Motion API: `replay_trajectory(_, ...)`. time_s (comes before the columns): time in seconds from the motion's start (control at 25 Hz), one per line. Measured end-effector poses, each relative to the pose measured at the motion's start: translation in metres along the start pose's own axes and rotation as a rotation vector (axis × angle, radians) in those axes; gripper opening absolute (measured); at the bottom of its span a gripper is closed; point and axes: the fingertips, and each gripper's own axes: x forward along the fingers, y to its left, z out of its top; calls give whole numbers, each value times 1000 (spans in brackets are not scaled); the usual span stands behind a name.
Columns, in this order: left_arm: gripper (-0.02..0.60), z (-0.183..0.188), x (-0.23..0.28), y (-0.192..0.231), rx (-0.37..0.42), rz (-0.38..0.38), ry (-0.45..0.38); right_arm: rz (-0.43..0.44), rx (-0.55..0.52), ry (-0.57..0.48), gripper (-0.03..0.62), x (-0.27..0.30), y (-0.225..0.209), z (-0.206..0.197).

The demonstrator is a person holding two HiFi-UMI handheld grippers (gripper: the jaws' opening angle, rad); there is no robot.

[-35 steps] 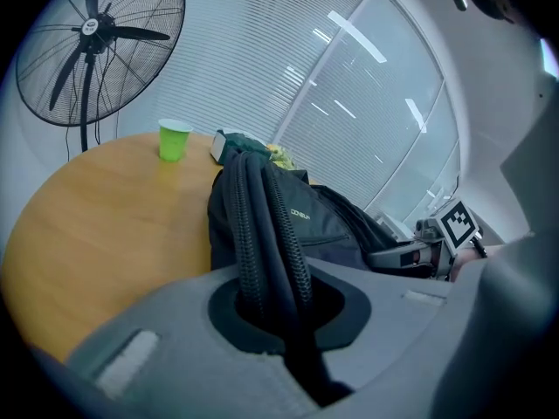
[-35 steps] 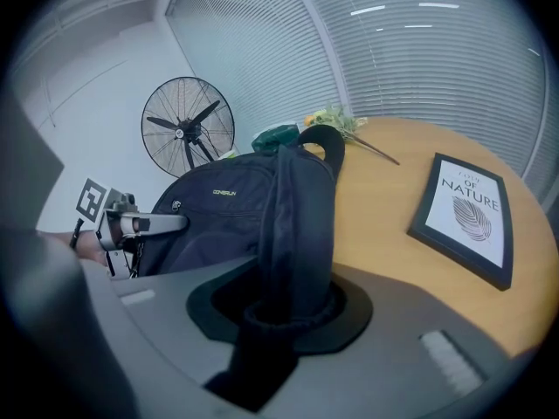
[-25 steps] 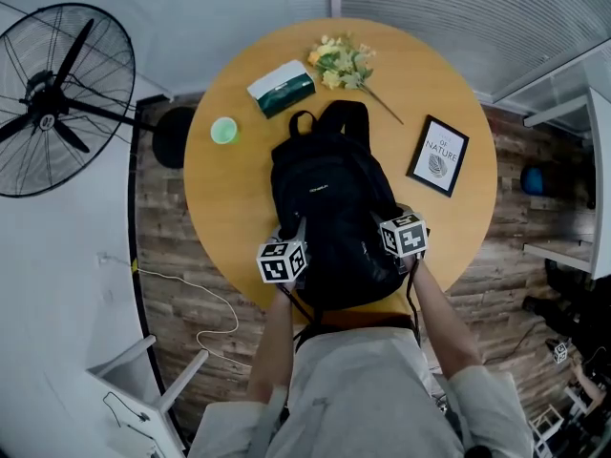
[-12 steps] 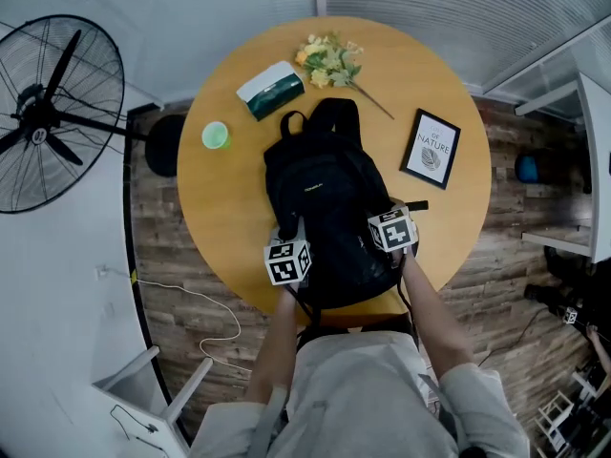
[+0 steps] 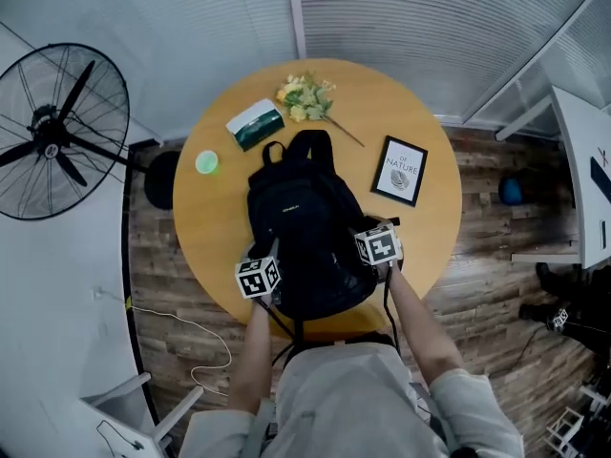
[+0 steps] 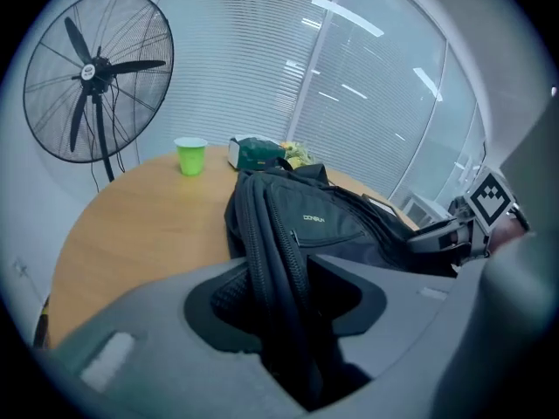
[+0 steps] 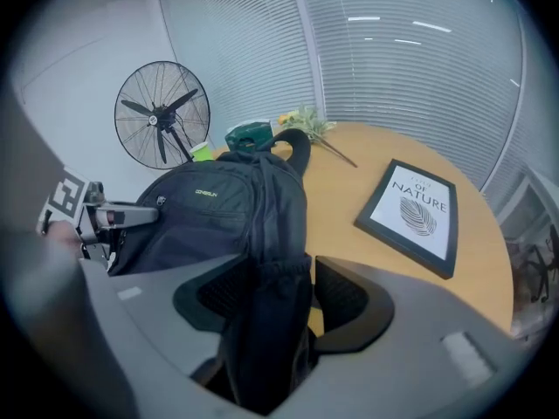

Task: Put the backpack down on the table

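Note:
A black backpack [image 5: 301, 227] lies flat on the round wooden table [image 5: 196, 246], its top handle pointing away from me. My left gripper [image 5: 267, 265] is at its near left corner and my right gripper [image 5: 368, 246] at its near right corner. In the left gripper view the jaws [image 6: 284, 299] are opening, with the backpack's zippered edge [image 6: 271, 260] loose between them. In the right gripper view the jaws [image 7: 284, 299] are opening too. A fold of the backpack's side [image 7: 271, 312] hangs between the pads, with a gap beside it.
On the far part of the table stand a green cup [image 5: 206, 163], a green tissue box [image 5: 254, 124], a bunch of flowers [image 5: 305, 96] and a framed picture [image 5: 400, 170]. A standing fan [image 5: 57, 132] is at the left. A white cable [image 5: 191, 337] lies on the wooden floor.
The head view has pulled back and shifted. The backpack has stayed lying on the table. Both grippers stay at its near corners, a little higher.

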Motion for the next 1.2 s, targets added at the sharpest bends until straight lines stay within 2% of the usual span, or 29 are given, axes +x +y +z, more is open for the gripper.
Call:
replay_trajectory(0.16, 196, 0, -33, 9, 21, 86, -40, 35, 10, -59, 225, -25, 3, -5)
replay_trajectory(0.28, 195, -4, -58, 2, 17, 109, -79, 72, -16, -98, 227, -42, 17, -6)
replay_trajectory(0.56, 193, -5, -114, -45, 54, 77, -195, 138, -48, -196, 225, -84, 47, -5)
replay_trajectory(0.76, 193, -11, -142, -80, 44, 42, -253, 200, 59, -283, 219, -123, 66, -18)
replay_trajectory(1.04, 193, -23, -178, -123, 22, 21, -312, 252, -6, -335, 212, -164, 98, -35)
replay_trajectory(1.2, 193, -31, -190, -150, 39, 1, -332, 272, -45, -367, 207, -186, 110, -46)
